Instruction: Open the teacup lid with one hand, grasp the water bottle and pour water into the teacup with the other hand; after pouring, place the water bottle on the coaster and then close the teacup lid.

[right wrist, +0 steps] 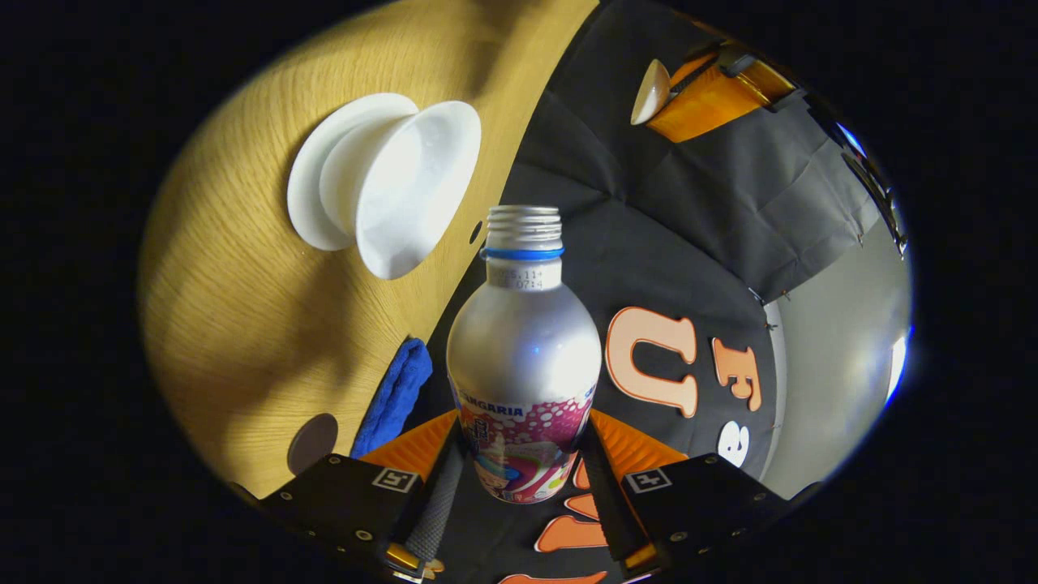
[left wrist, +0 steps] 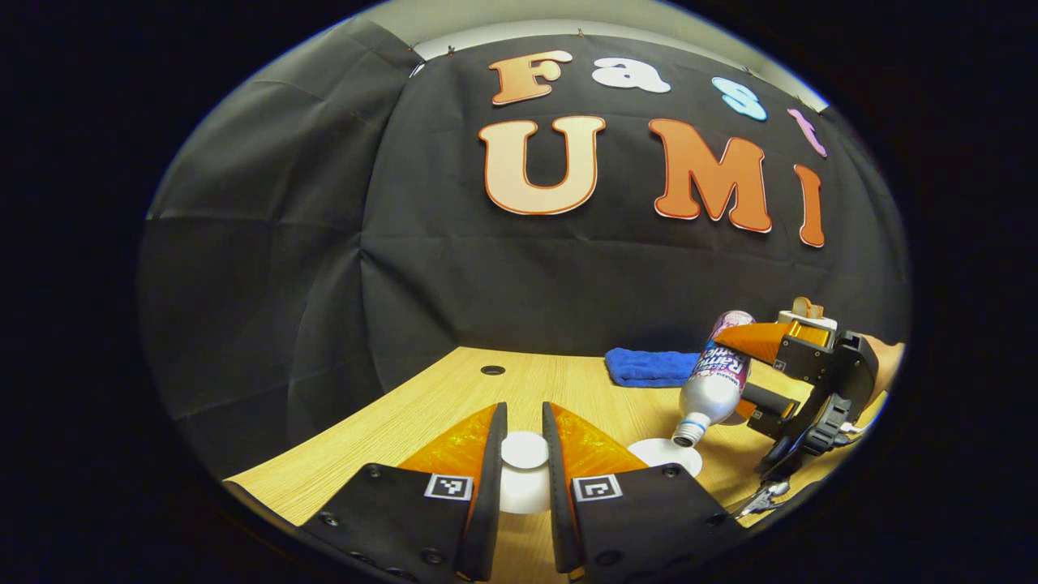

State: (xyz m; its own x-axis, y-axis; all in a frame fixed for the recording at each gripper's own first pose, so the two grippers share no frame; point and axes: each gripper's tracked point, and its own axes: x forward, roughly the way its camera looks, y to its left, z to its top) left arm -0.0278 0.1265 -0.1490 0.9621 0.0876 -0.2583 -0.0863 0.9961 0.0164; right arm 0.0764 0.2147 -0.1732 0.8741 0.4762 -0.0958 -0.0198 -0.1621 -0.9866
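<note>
Here there is one water bottle (right wrist: 523, 357), one teacup (right wrist: 397, 186) on one saucer (right wrist: 304, 199), one teacup lid (left wrist: 525, 451), one blue cloth (left wrist: 649, 367) and two grippers. In the left gripper view the left gripper (left wrist: 525, 438) holds the white lid above the wooden table (left wrist: 454, 389), both fingers pressing its sides. Farther right, the right gripper (left wrist: 742, 369) clasps the bottle around its labelled body. The bottle is tipped over: its long axis slants steeply, base up toward the booth wall, open threaded neck pointing down and leftward, just above the white teacup. In the right gripper view the right gripper's (right wrist: 523, 478) fingers press on either side of the label, and the uncapped neck points away along the fingers, beside the cup's open mouth. The blue cloth lies at the table's far edge, well apart from the cup.
</note>
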